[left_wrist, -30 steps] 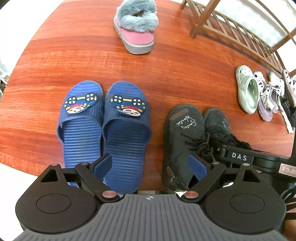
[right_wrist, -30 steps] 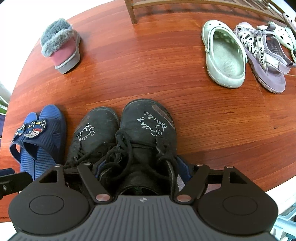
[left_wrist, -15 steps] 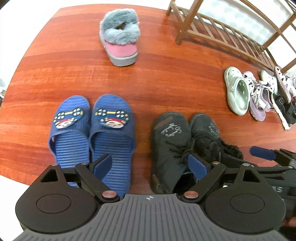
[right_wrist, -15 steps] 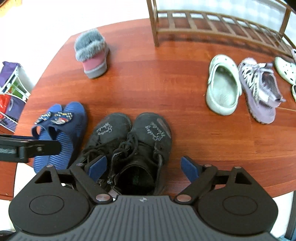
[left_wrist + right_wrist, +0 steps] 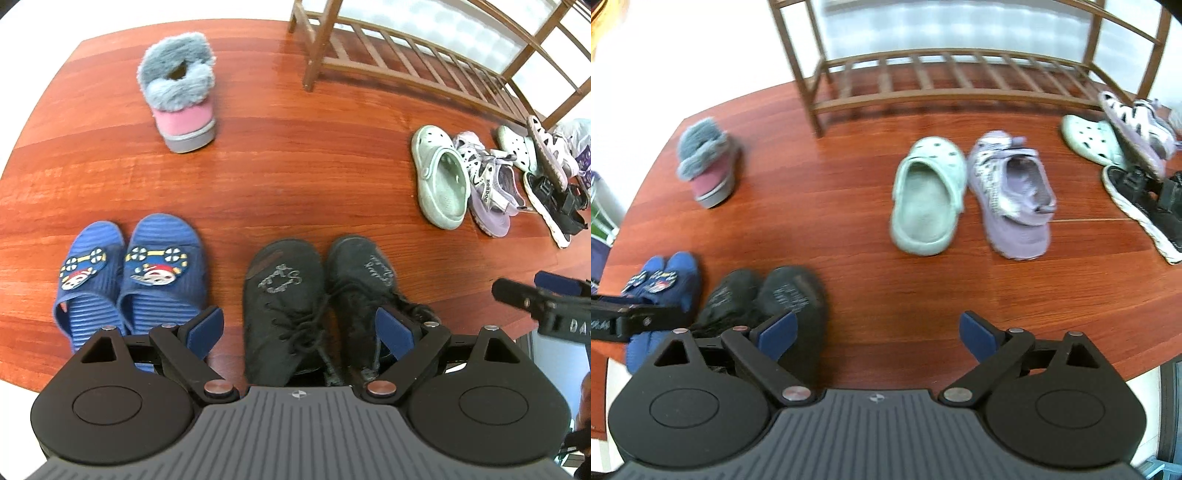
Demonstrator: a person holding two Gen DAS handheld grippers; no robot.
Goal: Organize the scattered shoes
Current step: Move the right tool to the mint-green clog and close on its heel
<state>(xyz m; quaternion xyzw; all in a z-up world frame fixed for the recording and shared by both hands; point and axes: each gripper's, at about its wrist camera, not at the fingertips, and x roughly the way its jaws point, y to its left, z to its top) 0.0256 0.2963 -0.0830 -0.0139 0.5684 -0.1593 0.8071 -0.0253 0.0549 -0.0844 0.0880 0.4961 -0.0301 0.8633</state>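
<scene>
So, left to right from the left gripper (image 5: 299, 328): jaws spread wide, nothing between the pads, hovering above the near edge of the red wood floor (image 5: 295, 177). Ahead-left of it sits the blue slide pair (image 5: 129, 273), side by side, toes pointing away, touching each other. Far ahead, beyond the slides, the pink fur-lined slipper (image 5: 183, 92) stands alone, well apart from everything. Directly ahead, partly under the jaws, the black lace-up pair (image 5: 317, 295) sits side by side, touching, toes away, just right of the slides with a gap of bare floor between. Right gripper (image 5: 877, 332): also wide open and empty, over bare floor, with the black pair at its left finger and the slides further left; this view is motion-blurred. Ahead of it lie a mint clog (image 5: 927, 195) and a lilac sneaker (image 5: 1015, 195), touching side by side, openings toward the gripper. Far ahead-right is a loose cluster: a second mint clog (image 5: 1089, 138), a second lilac sneaker (image 5: 1134, 129) tipped on its side across the clog, and a black white-soled sandal (image 5: 1145, 210) just nearer. Behind all of it, the wooden shoe rack (image 5: 942, 74), its slatted lower shelf bare.
</scene>
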